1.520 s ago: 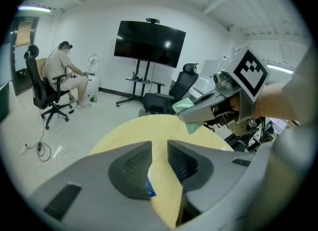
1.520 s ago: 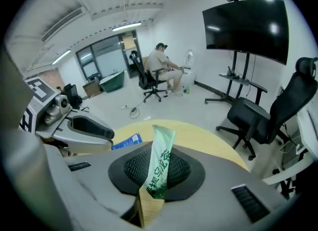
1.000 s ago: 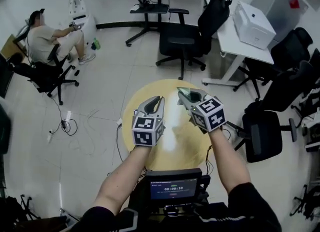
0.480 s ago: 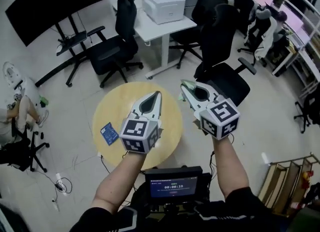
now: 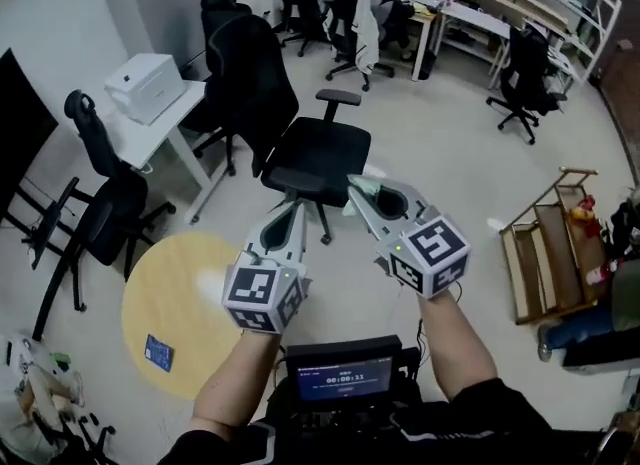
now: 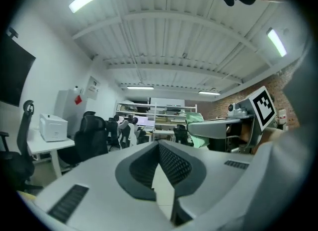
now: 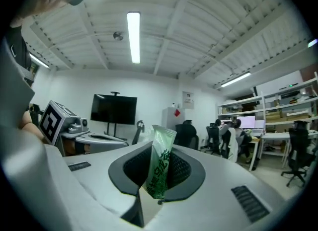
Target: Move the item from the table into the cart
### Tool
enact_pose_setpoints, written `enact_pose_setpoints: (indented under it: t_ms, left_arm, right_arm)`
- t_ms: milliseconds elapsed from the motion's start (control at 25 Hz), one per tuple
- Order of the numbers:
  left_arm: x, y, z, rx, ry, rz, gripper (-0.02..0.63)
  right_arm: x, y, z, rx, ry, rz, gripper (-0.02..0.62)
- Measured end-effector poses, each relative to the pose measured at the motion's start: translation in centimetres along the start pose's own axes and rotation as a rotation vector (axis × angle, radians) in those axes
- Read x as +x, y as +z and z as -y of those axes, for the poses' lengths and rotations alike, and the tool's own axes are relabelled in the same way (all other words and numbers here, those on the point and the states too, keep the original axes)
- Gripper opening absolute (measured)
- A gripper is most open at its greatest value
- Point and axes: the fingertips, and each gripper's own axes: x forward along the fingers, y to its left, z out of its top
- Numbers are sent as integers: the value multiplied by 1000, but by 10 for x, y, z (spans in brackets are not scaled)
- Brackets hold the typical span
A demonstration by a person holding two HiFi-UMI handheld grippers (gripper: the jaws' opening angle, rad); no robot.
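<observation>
Level and mid-air, the right tongs [image 7: 158, 178] are clenched on the green packet [image 7: 160, 165]. It stands upright between the pads, its top poking past the tips, clear of the round surface [image 5: 185, 298]. The left tongs [image 6: 160, 150] are pressed together, with nothing in them. Only the head view shows what I take to be the wooden cart [image 5: 548, 253], well off to the right and nearer the right hand. Only the right gripper view shows the grip plainly.
</observation>
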Motion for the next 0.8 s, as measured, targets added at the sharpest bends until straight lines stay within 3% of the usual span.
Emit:
enact_pose_setpoints:
  t_ms: [160,440,560,680,800]
  left_arm:
    - [73,-2,98,20,-174,-17,0]
    - [154,-12,248,80,-465,-25,0]
    - [179,-25,297,116,-595,-24,0]
    - [189,-35,332,103,-743,-28,0]
    - [170,-47,432,103,-903,-35,0]
  right_arm:
    - [-87,-13,92,28,-174,5,26]
    - [-236,-29,187,54,-507,18,26]
    - [-294,-39,206,58,-676,11,26]
    - [-327,-49,209,45,-811,-22,26]
    - [-425,-59,205,61,-957,-9,26]
